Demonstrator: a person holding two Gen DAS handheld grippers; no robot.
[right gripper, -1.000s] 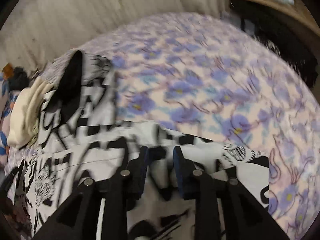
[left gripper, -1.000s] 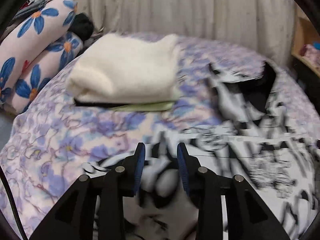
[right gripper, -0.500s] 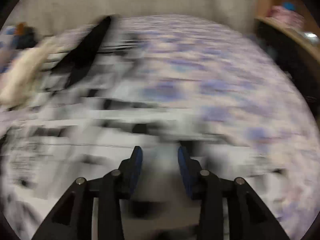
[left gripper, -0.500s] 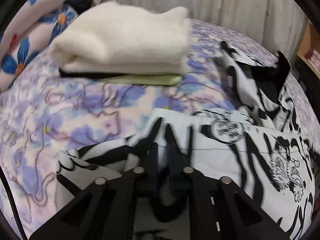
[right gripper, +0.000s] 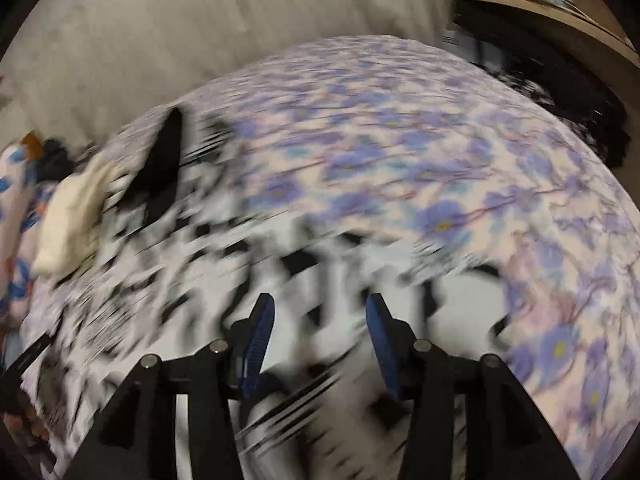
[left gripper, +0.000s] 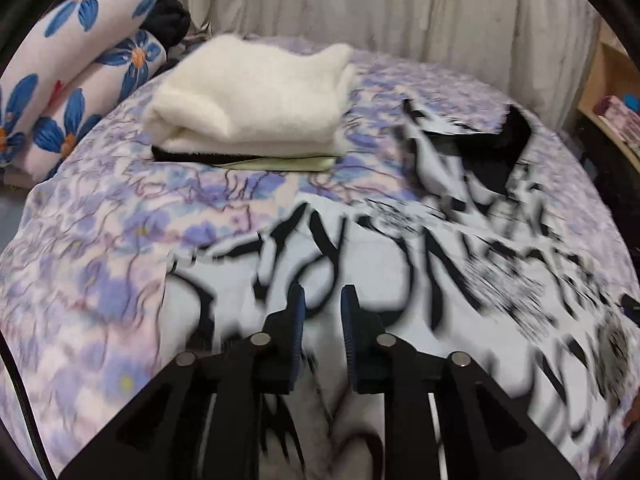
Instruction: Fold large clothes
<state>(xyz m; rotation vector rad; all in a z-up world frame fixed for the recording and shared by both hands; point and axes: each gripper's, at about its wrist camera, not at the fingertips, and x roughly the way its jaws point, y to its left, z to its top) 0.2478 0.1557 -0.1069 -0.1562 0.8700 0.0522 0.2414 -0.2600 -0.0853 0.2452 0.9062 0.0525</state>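
Note:
A large white shirt with black graffiti print (left gripper: 460, 264) lies spread on the bed, its black collar (left gripper: 516, 140) at the far end. My left gripper (left gripper: 322, 300) is open just above the shirt's near left part, with nothing between the blue pads. In the right wrist view the same shirt (right gripper: 208, 280) shows blurred, with the collar (right gripper: 164, 168) at the far left. My right gripper (right gripper: 320, 312) is wide open over the shirt's near right part and holds nothing.
A folded cream fleece stack (left gripper: 248, 108) sits on the floral bedsheet (left gripper: 92, 240) beyond the shirt's left side. Blue-flowered pillows (left gripper: 68, 60) lie at far left. A curtain (left gripper: 380, 4) hangs behind the bed. A wooden shelf (right gripper: 552, 4) stands at right.
My left gripper was shut on the shirt half a second ago and has opened and pulled back. My right gripper has opened wider and is moving fast, so its view is blurred.

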